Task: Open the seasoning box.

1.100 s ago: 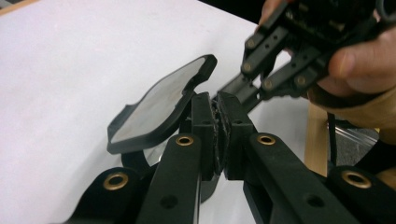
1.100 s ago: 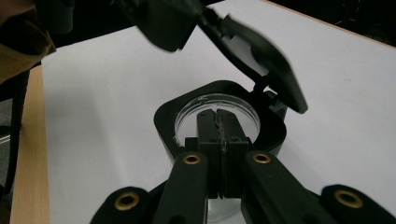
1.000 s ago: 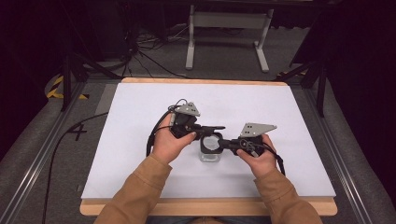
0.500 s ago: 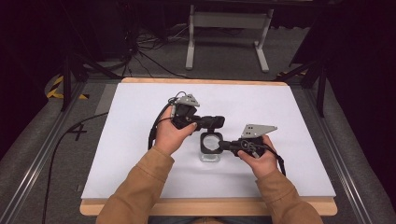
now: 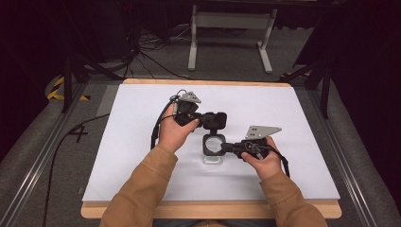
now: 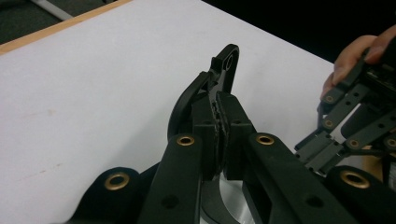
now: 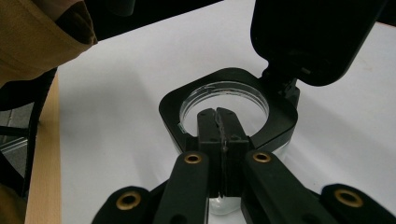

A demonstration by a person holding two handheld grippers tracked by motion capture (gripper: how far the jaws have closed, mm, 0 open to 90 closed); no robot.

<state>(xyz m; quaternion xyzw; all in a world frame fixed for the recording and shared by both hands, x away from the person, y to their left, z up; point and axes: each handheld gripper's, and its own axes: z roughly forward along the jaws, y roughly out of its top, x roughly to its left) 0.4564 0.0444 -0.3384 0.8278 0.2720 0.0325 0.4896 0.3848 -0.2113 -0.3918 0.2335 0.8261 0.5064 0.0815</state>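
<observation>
**Jaws closed on a hinged-lid container at mid-table**

Jaws of the left gripper are pressed together on the thin edge of the black lid, which stands raised on its hinge; they have just been closing further on it. Jaws of the right gripper are clamped flat on the near rim of the black collar that rings the clear container, the pads meeting over the rim with the glassy opening just beyond them.

The container stands on the white table near its centre, slightly toward the near side. Bare white surface lies on every side of it: a broad stretch to the far edge, wide bands to the left and right edges, and a narrower strip toward the near wooden lip. Grey flooring and metal rails border the table to left and right.

The left hand comes in from the near left, forearm angled toward the centre, gripper held level and pointing right over the container. The right hand lies lower, on the right, gripper pointing left at the collar. Both sleeves are tan, and the two grippers meet at the container, the left one above the right.
</observation>
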